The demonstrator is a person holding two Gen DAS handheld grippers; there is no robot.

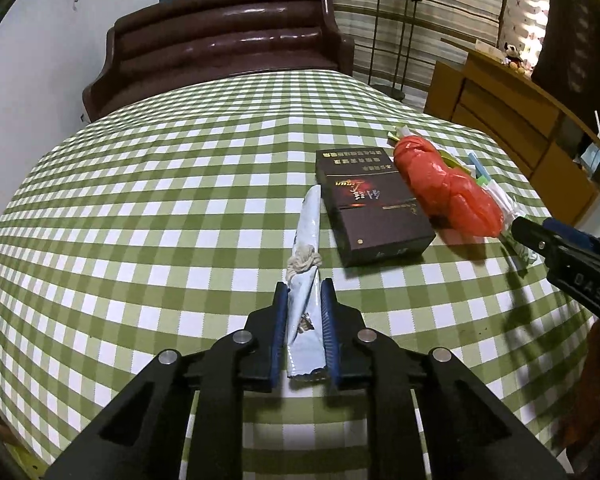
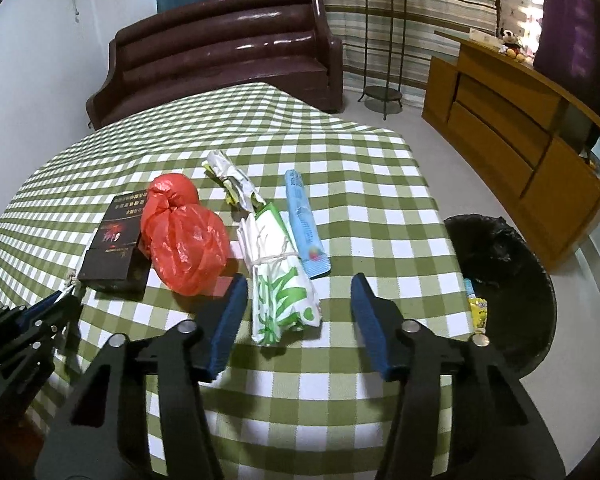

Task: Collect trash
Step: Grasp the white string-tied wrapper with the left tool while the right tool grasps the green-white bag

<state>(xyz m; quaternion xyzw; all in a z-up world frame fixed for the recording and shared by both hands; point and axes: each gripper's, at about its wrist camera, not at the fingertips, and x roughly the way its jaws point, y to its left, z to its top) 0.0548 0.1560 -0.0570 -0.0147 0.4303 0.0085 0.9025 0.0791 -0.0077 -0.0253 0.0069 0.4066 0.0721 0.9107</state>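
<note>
Basically, checked tablecloth (image 2: 360,208) carries the trash; black-lined bin (image 2: 512,280) sits just off its right edge, nearer the right gripper (image 2: 300,312). Its jaws stand apart, straddling the green-and-white wrapper bundle (image 2: 284,288), pads not touching; the bundle's long axis runs straight away between the fingers. Left gripper (image 1: 305,326) is clamped on the pale blue wrapper (image 1: 306,276), long axis likewise pointing away. Red bag (image 2: 184,240) and dark box (image 2: 114,248) lie between the two.
</note>
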